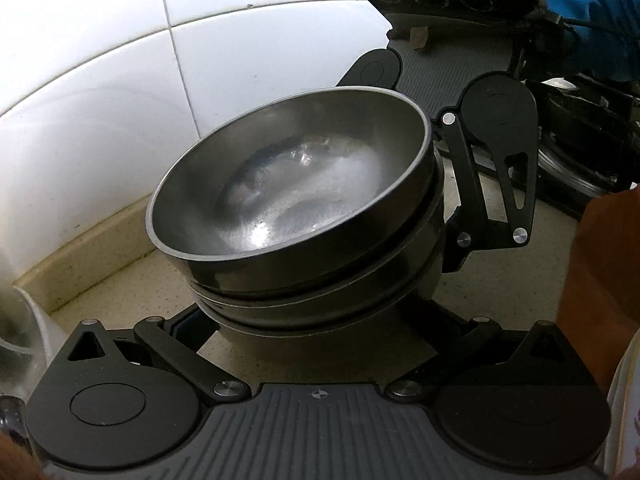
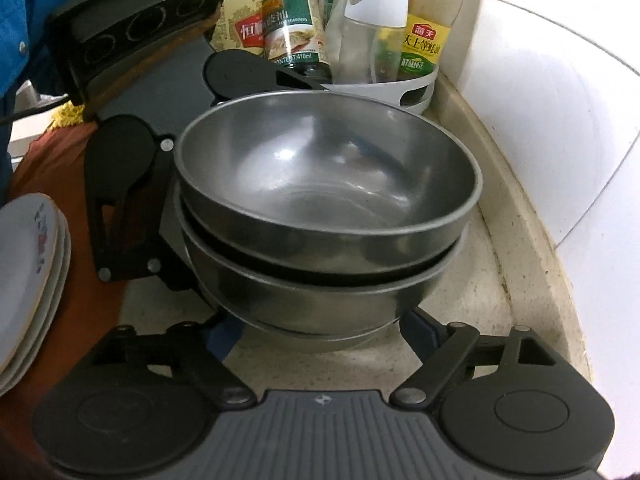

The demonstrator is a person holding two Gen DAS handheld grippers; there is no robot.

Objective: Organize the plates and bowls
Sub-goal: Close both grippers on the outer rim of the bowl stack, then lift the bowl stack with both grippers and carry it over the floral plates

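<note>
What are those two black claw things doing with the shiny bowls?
A person is tidying dishes with a hand-held gripper in each hand. Both grippers, left and right, reach around a stack of metal bowls standing on the counter by the tiled wall. White plates are already piled beside it.

The stack of nested steel bowls fills the middle of the speckled beige counter, hemmed by the white tiled wall on the right, a white caddy of sauce bottles behind, and stacked white plates left; bare counter remains only near right
</note>
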